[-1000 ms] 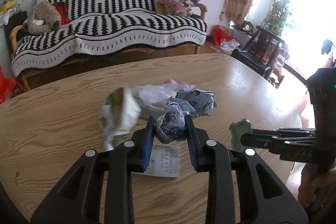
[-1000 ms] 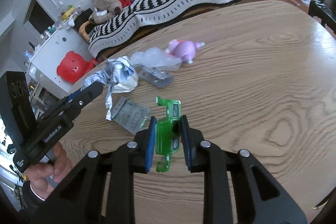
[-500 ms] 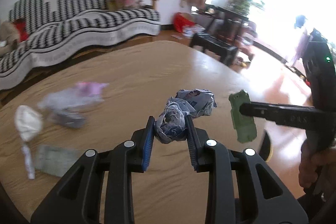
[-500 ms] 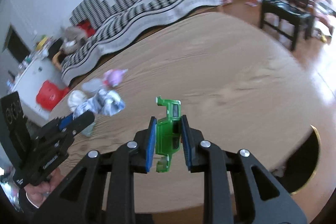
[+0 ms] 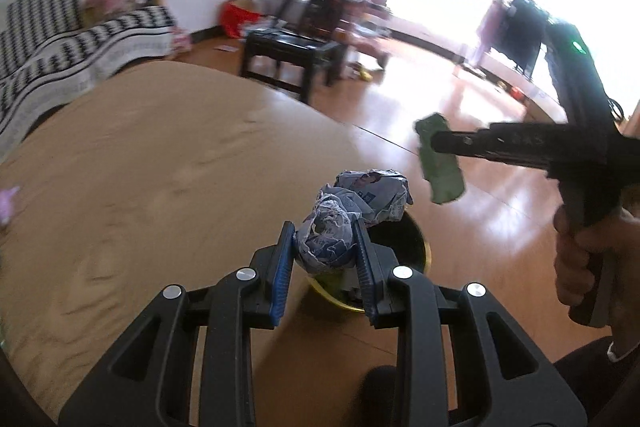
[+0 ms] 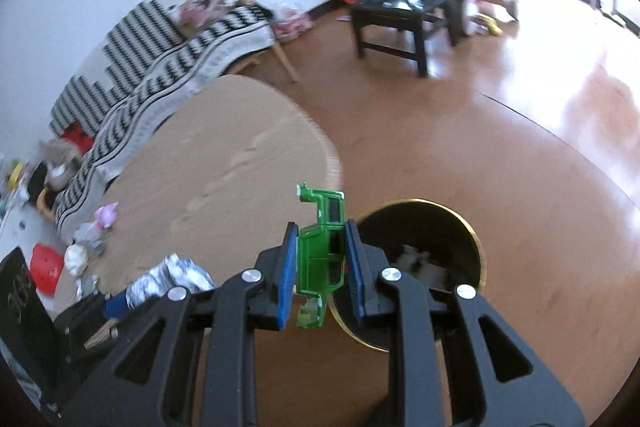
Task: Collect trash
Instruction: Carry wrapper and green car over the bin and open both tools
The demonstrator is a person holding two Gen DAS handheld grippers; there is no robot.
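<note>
Both loaded tongs (image 5: 323,259) (image 6: 321,267) have swung from table to bin (image 6: 476,239).

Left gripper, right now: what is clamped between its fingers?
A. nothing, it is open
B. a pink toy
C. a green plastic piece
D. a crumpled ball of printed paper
D: in the left wrist view the left gripper is shut on the crumpled paper ball, above the gold-rimmed bin; the green plastic piece sits in the right gripper.
</note>
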